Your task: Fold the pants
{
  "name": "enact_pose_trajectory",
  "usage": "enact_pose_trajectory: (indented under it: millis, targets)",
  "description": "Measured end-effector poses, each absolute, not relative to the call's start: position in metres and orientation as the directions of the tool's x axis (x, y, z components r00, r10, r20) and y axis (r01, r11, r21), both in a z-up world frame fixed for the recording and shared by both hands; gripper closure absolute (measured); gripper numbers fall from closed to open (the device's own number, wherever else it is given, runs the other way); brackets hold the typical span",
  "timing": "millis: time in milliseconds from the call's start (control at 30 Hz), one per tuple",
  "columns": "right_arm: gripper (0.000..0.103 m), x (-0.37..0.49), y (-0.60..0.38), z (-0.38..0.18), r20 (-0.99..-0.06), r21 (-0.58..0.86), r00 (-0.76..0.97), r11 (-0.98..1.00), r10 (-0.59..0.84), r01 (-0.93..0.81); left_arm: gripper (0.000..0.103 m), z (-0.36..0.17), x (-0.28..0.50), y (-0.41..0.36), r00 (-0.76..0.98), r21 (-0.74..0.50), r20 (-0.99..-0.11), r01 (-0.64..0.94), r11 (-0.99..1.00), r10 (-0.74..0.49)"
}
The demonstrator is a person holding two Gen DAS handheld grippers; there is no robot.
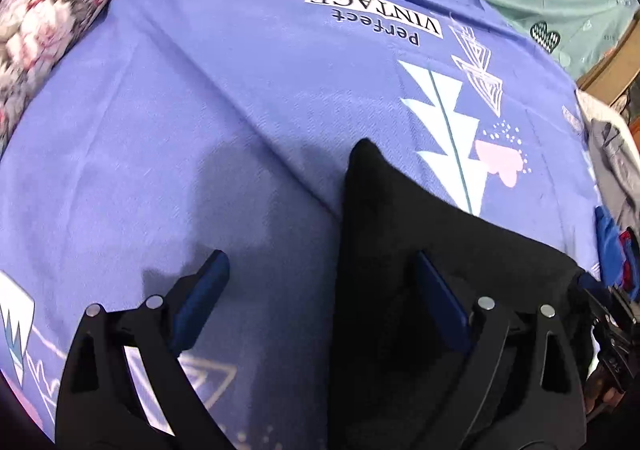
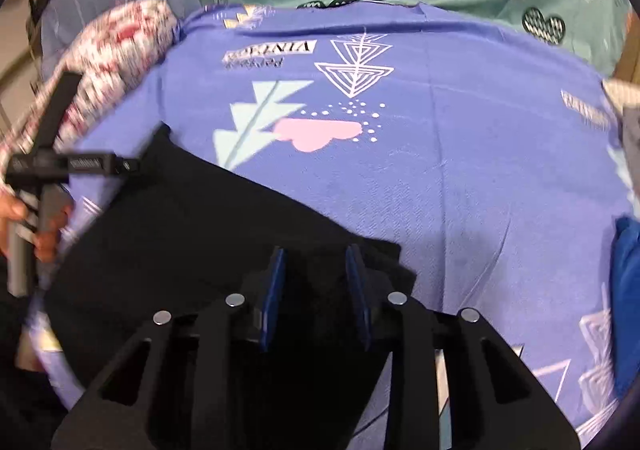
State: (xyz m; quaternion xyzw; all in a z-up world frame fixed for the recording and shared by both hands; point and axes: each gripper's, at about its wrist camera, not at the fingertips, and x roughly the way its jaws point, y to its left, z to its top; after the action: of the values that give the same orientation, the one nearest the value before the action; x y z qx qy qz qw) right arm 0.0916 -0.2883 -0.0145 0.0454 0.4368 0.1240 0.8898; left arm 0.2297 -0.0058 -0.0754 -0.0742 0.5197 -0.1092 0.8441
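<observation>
both claws are pointed down at a bed. left claw [image 1: 320, 274] is held wide, with nothing pressed between its blue pads [image 1: 204, 290]; one pad is over the sheet [image 1: 200, 90], the other over the black pants [image 1: 420, 230]. right claw [image 2: 316, 274] is narrowed, its pads set low over the near right edge of the pants [image 2: 200, 230]; whether cloth is pinched cannot be told. the pants are spread on the purple sheet [image 2: 480, 170]. a flowered pillow [image 1: 60, 2] is seen far left.
</observation>
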Motion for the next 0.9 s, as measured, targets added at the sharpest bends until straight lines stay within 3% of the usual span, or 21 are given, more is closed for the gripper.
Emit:
enact_pose_trajectory:
  millis: [167,267,433,600,733,900]
  targets:
    - [0.070,0.045,-0.286,0.008,-0.735,0.237,0.588,0.940,0.339,-0.246,0.009,-0.068,0.194,0.013,0.432,-0.325,-0.836,0.106,0.940,-0.338]
    - [0.070,0.027,-0.277,0.001,-0.765,0.215,0.555,0.942,0.328,-0.259,0.009,-0.070,0.171,0.014,0.421,-0.339,-0.832,0.129,0.932,-0.361]
    - [0.069,0.022,-0.267,-0.023,-0.805,0.163,0.529,0.957,0.269,-0.239,0.009,-0.080,0.146,0.012,0.403,-0.307,-0.853,0.127,0.943,-0.331]
    - [0.065,0.019,-0.280,-0.008,-0.756,0.316,0.532,0.924,0.382,-0.214,0.008,-0.075,0.132,0.020,0.403,-0.330,-0.847,0.112,0.937,-0.347]
    - [0.064,0.016,-0.274,-0.020,-0.792,0.276,0.503,0.938,0.346,-0.210,0.008,-0.081,0.123,0.019,0.393,-0.320,-0.855,0.117,0.940,-0.339]
    - [0.058,0.014,-0.279,-0.015,-0.768,0.324,0.518,0.927,0.375,-0.191,0.008,-0.078,0.117,0.016,0.413,-0.278,-0.859,0.122,0.953,-0.303]
